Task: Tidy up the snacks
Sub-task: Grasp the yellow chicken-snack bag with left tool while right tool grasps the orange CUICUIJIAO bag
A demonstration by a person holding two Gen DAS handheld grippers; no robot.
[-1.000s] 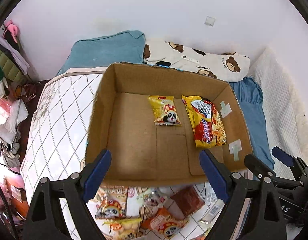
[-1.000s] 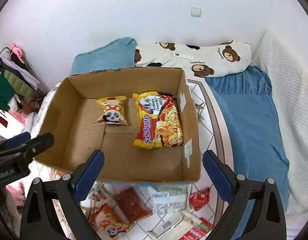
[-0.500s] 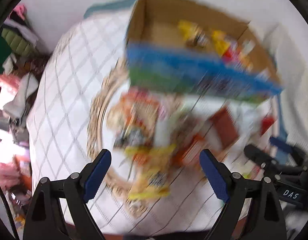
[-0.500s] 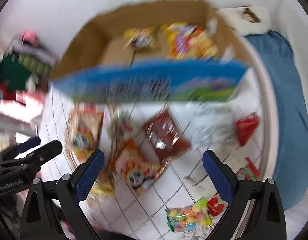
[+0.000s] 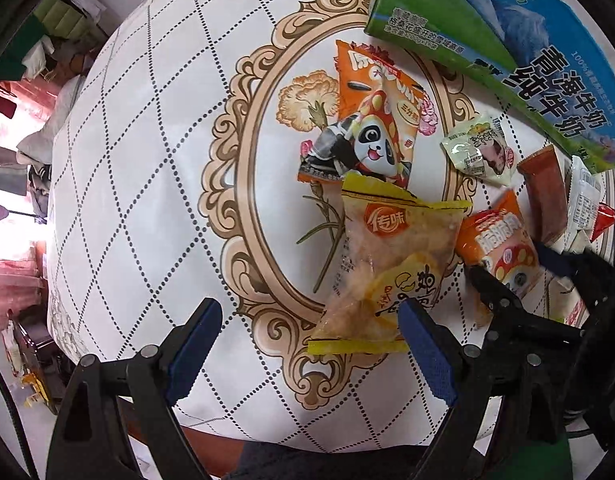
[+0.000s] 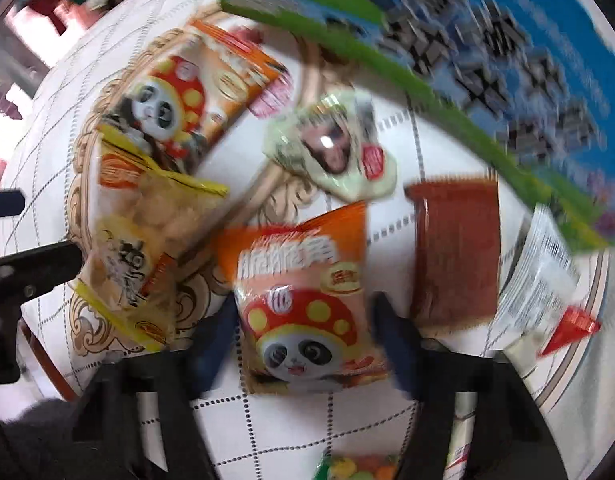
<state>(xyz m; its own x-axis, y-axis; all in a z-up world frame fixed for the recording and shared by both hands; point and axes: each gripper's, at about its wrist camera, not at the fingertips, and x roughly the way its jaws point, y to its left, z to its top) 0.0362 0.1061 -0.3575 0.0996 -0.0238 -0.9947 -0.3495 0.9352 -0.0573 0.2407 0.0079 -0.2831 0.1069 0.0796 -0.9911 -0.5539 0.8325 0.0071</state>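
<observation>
Snack packets lie on the white patterned tablecloth (image 5: 147, 184) in front of the blue-and-green carton (image 5: 507, 32). My left gripper (image 5: 307, 344) is open and empty, low over the table; a yellow chip bag (image 5: 387, 264) lies just ahead, by its right finger. An orange panda packet (image 5: 371, 120) lies beyond. My right gripper (image 6: 307, 340) is open, its fingers either side of a smaller orange panda packet (image 6: 307, 304), not closed on it. This view is blurred.
A pale green packet (image 6: 335, 148), a brown packet (image 6: 455, 252), a white sachet (image 6: 535, 276) and a small red packet (image 6: 571, 328) lie right of the panda packet. A candy bag (image 6: 355, 466) is near the table's front edge. Clutter stands left of the table.
Both grippers have dropped from looking into the carton down to the loose snacks on the table. The right gripper now straddles the small orange panda packet.
</observation>
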